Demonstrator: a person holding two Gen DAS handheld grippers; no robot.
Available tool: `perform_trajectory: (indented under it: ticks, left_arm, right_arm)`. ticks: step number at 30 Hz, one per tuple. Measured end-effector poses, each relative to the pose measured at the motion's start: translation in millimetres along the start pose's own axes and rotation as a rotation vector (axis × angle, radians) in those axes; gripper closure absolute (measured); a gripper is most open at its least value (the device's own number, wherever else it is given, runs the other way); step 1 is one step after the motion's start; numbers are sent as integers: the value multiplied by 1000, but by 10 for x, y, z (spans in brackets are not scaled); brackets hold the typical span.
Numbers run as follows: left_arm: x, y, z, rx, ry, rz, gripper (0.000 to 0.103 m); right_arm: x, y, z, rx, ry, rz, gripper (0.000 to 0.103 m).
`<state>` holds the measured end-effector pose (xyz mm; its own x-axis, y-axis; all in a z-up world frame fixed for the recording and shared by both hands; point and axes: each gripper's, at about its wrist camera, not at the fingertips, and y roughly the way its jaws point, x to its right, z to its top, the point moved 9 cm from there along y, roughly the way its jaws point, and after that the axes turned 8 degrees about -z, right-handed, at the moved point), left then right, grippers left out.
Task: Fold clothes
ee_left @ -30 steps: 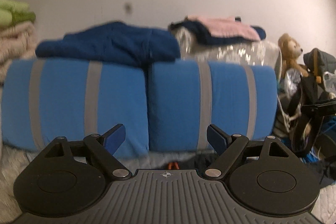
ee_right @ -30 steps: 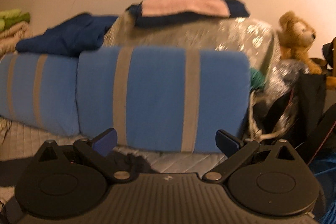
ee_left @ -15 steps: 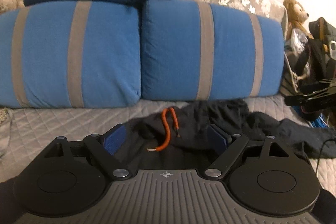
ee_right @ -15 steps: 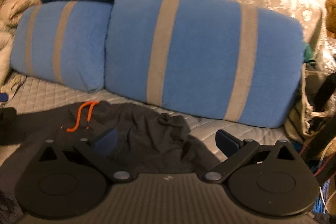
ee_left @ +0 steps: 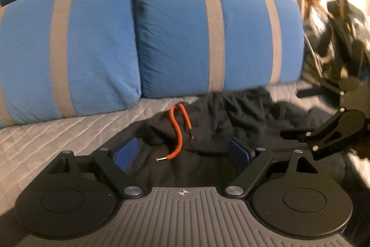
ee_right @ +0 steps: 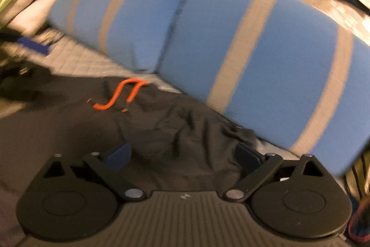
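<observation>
Dark garment [ee_left: 208, 131] lying crumpled on the grey quilted bedspread [ee_left: 57, 138], just in front of two blue striped pillows [ee_left: 180, 38], orange drawstring [ee_left: 178, 131] curling across its upper edge. Left gripper [ee_left: 182, 151] low over the cloth near the drawstring, fingers spread wide, nothing pinched. Right gripper [ee_right: 182, 154] likewise spread and empty, over the bunched folds toward the garment's right side. Folding not yet begun, by the look of it. Best to settle each pair of fingers on a single layer at the waistband, well apart either side of the drawstring, then close firmly and draw outward to flatten before any fold. Worth avoiding the drawstring itself: slippery, likely to pull through.
</observation>
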<state>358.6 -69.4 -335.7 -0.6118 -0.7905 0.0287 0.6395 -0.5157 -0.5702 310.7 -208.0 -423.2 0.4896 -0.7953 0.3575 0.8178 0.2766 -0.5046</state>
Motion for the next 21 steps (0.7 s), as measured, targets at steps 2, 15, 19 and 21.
perform_trajectory:
  ticks: [2, 15, 19, 21]
  left_arm:
    - [-6, 76, -51, -26, 31, -17, 18]
    - [163, 338, -132, -87, 197, -93, 18]
    - [260, 437, -124, -95, 256, -114, 18]
    - [297, 491, -118, -96, 278, -119, 18]
  right_arm:
    - [-142, 56, -40, 15, -82, 1, 7]
    - [-563, 652, -372, -30, -396, -35, 58]
    - [-508, 656, -328, -76, -299, 14, 85]
    - [-482, 648, -301, -93, -264, 29, 88]
